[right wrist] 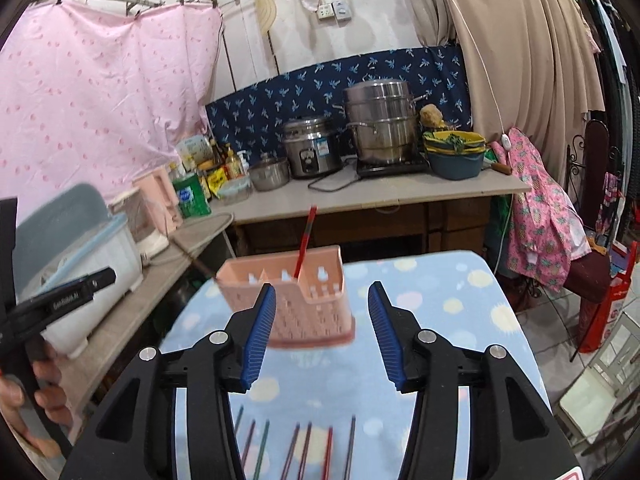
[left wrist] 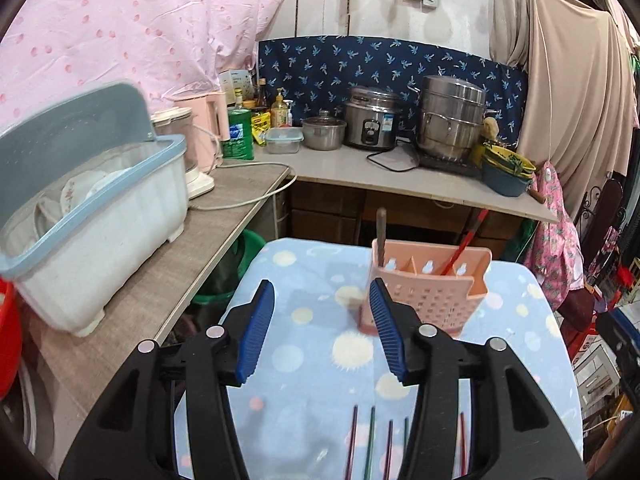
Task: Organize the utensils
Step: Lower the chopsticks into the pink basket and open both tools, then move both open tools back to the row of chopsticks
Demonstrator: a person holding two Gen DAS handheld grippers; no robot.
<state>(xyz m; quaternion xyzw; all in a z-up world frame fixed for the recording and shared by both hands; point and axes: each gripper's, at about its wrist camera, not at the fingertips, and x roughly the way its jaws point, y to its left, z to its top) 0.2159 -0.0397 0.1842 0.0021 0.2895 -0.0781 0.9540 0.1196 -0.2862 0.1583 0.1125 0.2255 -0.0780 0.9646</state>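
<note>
A pink perforated utensil holder [left wrist: 430, 284] stands on the blue dotted cloth [left wrist: 304, 340], also in the right wrist view [right wrist: 304, 300]. It holds a brown-handled utensil [left wrist: 381, 234] at its left end and a red chopstick [left wrist: 464, 246] further right; the red chopstick shows in the right wrist view too [right wrist: 305, 240]. Several coloured chopsticks [left wrist: 372, 440] lie on the cloth near me, also in the right wrist view [right wrist: 304, 448]. My left gripper [left wrist: 322, 330] is open and empty above them. My right gripper [right wrist: 322, 330] is open and empty just short of the holder.
A white dish rack with a blue lid [left wrist: 92, 208] sits on the grey side counter [left wrist: 168, 280] at left. Pots, a rice cooker [left wrist: 370, 122] and bottles stand on the back counter. A chair with pink clothing [right wrist: 548, 224] stands right of the table.
</note>
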